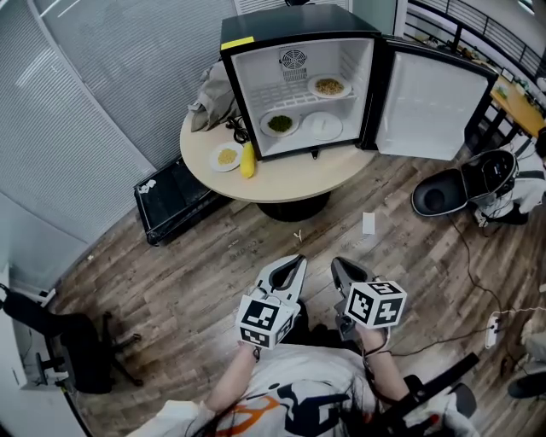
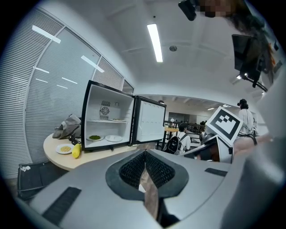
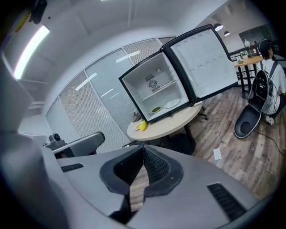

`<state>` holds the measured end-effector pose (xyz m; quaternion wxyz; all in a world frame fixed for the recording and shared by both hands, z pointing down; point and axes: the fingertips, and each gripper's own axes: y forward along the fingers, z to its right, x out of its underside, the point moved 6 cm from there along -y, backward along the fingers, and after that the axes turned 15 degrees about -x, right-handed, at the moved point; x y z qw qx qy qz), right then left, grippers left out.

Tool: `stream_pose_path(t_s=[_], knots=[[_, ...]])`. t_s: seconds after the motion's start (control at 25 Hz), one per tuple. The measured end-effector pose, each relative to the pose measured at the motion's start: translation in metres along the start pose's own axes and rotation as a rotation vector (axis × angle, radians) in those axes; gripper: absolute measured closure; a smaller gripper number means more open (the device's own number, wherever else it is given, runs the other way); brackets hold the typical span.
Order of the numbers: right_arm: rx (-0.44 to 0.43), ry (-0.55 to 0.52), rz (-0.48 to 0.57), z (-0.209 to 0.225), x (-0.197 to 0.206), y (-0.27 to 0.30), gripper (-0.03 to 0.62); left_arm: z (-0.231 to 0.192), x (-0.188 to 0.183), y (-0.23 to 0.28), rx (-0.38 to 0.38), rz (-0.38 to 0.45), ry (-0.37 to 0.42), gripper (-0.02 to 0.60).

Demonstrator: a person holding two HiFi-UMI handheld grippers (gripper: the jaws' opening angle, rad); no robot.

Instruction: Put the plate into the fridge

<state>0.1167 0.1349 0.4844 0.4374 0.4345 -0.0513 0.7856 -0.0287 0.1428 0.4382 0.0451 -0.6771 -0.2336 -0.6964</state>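
Found the fridge point(image 1: 290, 24) open on the round table point(image 1: 281, 175), far ahead, with its door point(image 1: 431, 107) swung out to the right. Read the left gripper point(image 1: 297, 260) and the right gripper point(image 1: 339, 266) as closed on nothing, near the body and well apart from the table.

Counted three plates inside: the yellow-food plate point(image 1: 329, 85) on the upper shelf, the green-food plate point(image 1: 280, 124) and the bare white plate point(image 1: 322, 125) below. Saw a fourth, the outer plate point(image 1: 226, 157), on the table left of the fridge. Could fit either that plate waiting or one inside already delivered.

Judged that any carry would want the plate level and clear of the door.

Noted a black case point(image 1: 175, 201) on the floor at left, a grey cloth bundle point(image 1: 209, 98) far left, and a yellow cob point(image 1: 247, 160) just beside the outer plate, crowding its right rim.
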Motion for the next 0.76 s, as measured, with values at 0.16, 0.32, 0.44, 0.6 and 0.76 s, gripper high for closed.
stream_pose_path(t_s=[0.16, 0.32, 0.44, 0.6, 0.76], knots=[[0.0, -0.007, -0.002, -0.001, 0.002, -0.004, 0.576, 0.004, 0.002, -0.005, 0.0, 0.002, 0.002, 0.569], [-0.002, -0.01, -0.009, -0.002, 0.005, -0.007, 0.576, 0.005, 0.001, -0.008, -0.006, 0.007, -0.002, 0.569], [0.001, -0.015, -0.015, -0.001, 0.006, -0.009, 0.576, 0.007, 0.001, -0.01, -0.007, 0.013, -0.006, 0.569], [0.002, -0.027, -0.024, 0.001, 0.004, -0.01, 0.576, 0.008, 0.001, -0.011, -0.013, 0.014, -0.009, 0.569], [-0.022, -0.046, -0.039, 0.002, 0.0, 0.0, 0.576, 0.001, 0.0, -0.012, -0.05, 0.019, -0.014, 0.569]])
